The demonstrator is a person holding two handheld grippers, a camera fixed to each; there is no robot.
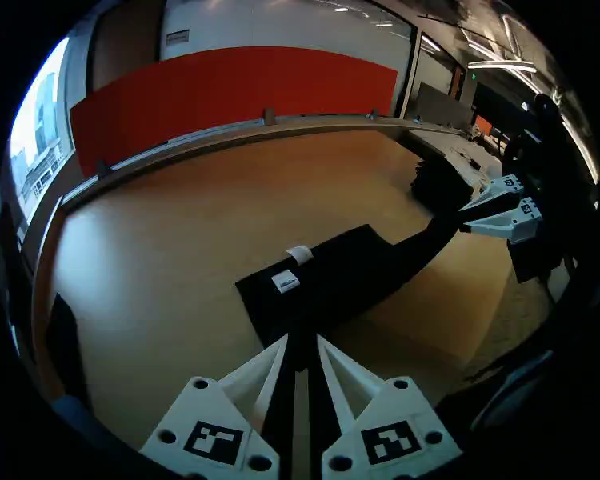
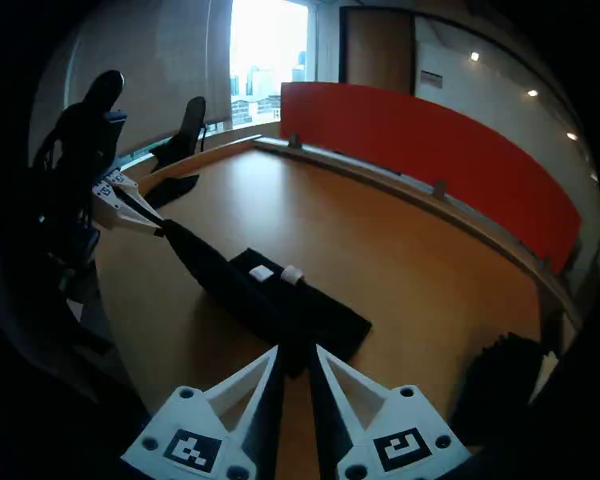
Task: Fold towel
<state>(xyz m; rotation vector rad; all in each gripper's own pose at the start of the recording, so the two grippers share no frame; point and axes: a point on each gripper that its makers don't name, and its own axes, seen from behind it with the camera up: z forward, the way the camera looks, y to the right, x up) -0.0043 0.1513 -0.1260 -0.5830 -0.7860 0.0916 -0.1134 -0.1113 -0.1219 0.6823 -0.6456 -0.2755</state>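
Note:
A black towel [image 1: 344, 272] with two small white tags [image 1: 286, 281] lies partly on the wooden table, its near edge lifted. In the left gripper view, my left gripper [image 1: 302, 342] is shut on one corner at the bottom. The right gripper [image 1: 462, 221] pinches the other corner at the right, and the cloth stretches between them. In the right gripper view, my right gripper [image 2: 296, 350] is shut on the towel [image 2: 300, 308]. The left gripper [image 2: 158, 226] holds the far corner at the left, above the table edge.
The wide wooden table [image 1: 188, 232] runs back to a red partition [image 1: 236, 88]. A dark pile [image 1: 440, 184] sits near the table's far right, also seen as a dark pile [image 2: 504, 368]. Black chairs [image 2: 184, 132] stand by the window.

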